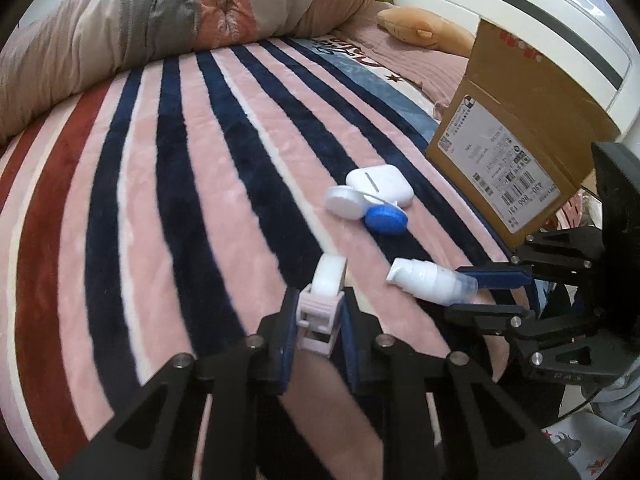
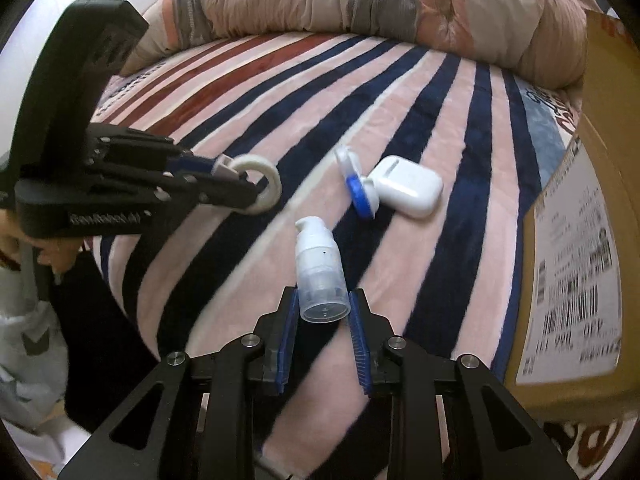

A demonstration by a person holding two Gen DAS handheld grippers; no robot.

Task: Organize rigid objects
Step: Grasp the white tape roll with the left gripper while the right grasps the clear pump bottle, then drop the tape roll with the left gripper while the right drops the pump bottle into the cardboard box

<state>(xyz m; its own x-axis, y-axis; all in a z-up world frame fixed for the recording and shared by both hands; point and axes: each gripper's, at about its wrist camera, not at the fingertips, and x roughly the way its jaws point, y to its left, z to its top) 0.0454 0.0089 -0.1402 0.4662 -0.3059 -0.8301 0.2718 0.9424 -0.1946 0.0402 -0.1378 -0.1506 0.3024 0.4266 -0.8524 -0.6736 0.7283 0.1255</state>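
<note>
— What have you got hold of?

— My left gripper (image 1: 320, 320) is clamped on the pale handle of a small tape dispenser (image 1: 323, 304), its white roll sticking out past the fingertips. My right gripper (image 2: 323, 312) is closed on the clear base of a little pump bottle (image 2: 318, 268), nozzle pointing away from me.

— And the cardboard box (image 1: 516, 120)?

— It stands on the striped blanket (image 1: 180, 160), label side facing the things. What's inside it I cannot tell from either camera. Near its labelled face lie a white earbud case (image 1: 380, 188) and, touching that, a contact lens case (image 1: 364, 210) with one white and one blue cap.

— Any difference between the views?

— The left camera catches a plush toy (image 1: 424, 28) beyond the box; the right camera shows my hand (image 2: 44, 252) under the left gripper instead.
</note>
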